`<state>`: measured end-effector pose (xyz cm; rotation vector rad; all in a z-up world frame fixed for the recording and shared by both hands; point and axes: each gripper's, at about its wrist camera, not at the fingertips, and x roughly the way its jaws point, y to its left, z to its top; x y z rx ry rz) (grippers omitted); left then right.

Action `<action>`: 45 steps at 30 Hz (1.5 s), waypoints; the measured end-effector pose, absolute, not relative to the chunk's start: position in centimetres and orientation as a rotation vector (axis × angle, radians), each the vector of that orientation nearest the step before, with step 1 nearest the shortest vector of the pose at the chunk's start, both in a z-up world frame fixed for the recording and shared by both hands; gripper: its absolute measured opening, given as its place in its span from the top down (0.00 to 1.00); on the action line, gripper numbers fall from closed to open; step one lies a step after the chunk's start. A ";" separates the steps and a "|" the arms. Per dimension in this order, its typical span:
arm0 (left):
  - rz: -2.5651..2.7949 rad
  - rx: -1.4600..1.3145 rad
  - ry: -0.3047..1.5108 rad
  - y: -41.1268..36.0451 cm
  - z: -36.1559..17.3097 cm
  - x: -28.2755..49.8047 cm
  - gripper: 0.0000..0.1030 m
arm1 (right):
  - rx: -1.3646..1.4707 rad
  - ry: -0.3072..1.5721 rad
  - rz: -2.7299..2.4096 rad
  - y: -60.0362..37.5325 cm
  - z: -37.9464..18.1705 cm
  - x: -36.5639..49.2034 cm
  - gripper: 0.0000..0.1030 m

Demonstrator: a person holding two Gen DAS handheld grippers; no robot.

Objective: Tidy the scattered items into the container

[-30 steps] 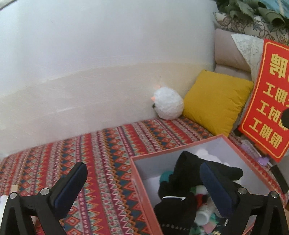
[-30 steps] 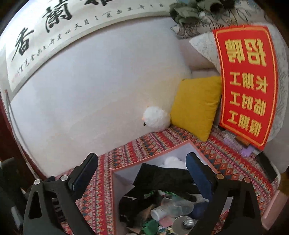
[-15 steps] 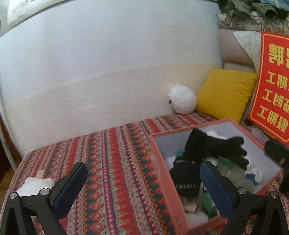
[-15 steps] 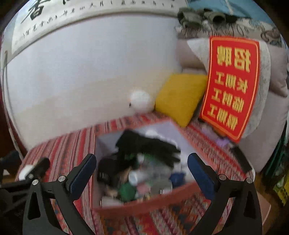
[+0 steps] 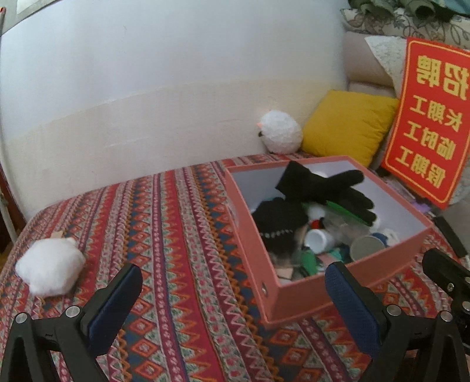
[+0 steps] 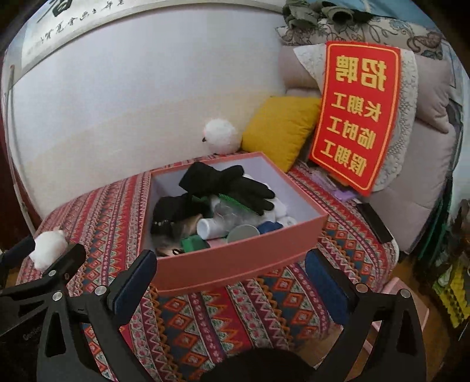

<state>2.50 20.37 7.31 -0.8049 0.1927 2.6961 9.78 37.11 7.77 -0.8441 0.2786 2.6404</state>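
The pink box [image 6: 235, 258] sits open on the patterned bed, heaped with black gloves [image 6: 232, 183], a white bottle [image 6: 210, 227] and oddments; a white fluffy toy [image 5: 50, 269] lies well apart, leftward.

box [image 5: 296, 296] bottom contents buried, scroll [image 6: 88, 26] cropped

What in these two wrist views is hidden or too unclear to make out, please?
- Lower contents of the pink box: both views, buried under the black gloves and its near wall.
- Wall scroll: right wrist view, cut by the top edge.
- White fluffy item: both views, too featureless to identify.
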 end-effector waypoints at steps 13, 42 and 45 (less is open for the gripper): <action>2.622 -0.764 0.241 22.4 7.5 6.3 0.00 | -0.850 0.299 2.578 39.0 7.2 13.8 0.01; 2.606 -0.736 0.222 22.9 8.9 7.5 0.00 | -0.808 0.282 2.589 39.2 8.5 15.1 0.01; 2.612 -0.728 0.223 22.9 8.9 7.6 0.00 | -0.807 0.284 2.590 39.2 8.5 15.1 0.01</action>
